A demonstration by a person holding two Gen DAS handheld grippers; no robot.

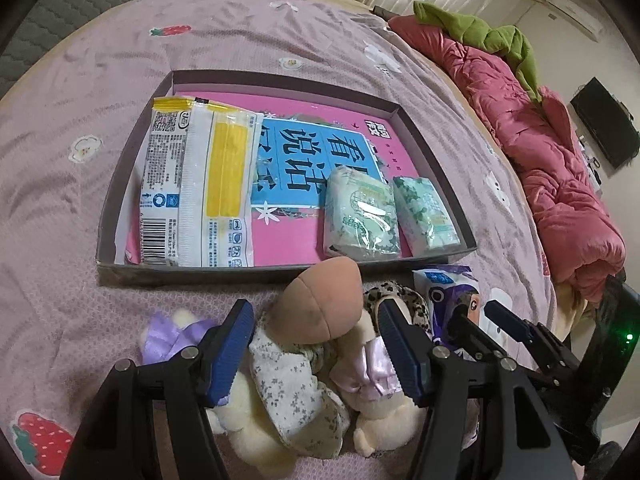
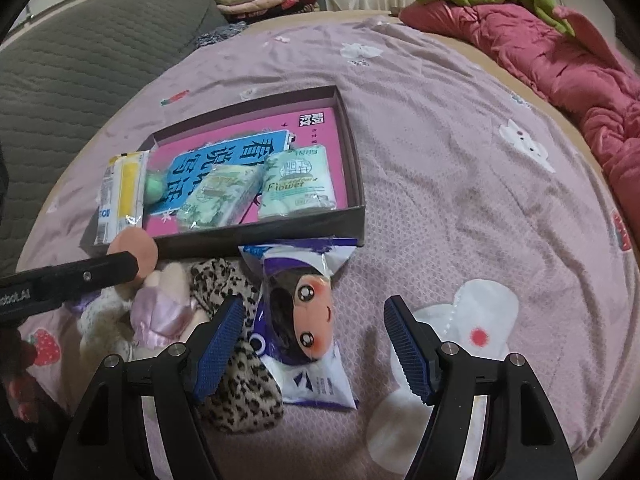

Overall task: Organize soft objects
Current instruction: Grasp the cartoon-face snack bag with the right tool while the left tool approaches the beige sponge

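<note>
- Blue-padded black left gripper (image 1: pixel 316 350) hangs with jaws wide apart over a heap of plush toys, its pads on either side of a cream plush doll in a flowered dress (image 1: pixel 294 392) with a round tan head, touching nothing that can be made out.
- Beside that doll lie a second cream plush in a shiny pink-lilac dress (image 1: pixel 370 368) and a leopard-print plush piece (image 2: pixel 236 380).
- Blue-padded black right gripper (image 2: pixel 314 346) is likewise spread wide, empty, above a white and purple plastic pack printed with a cartoon girl's face (image 2: pixel 308 320), which lies on the bed just in front of the box.
- Shallow dark cardboard box (image 1: pixel 436 144) rests on the lilac bedsheet with strawberry and rabbit prints (image 1: pixel 100 80); inside are a pink and blue book (image 1: pixel 316 156), a white and yellow wipes pack (image 1: pixel 196 188) and two green tissue packs (image 1: pixel 362 216).
- Along the far edge of the bed sits a rumpled red quilt (image 1: pixel 560 168) with a green garment (image 1: pixel 492 36) on it.
</note>
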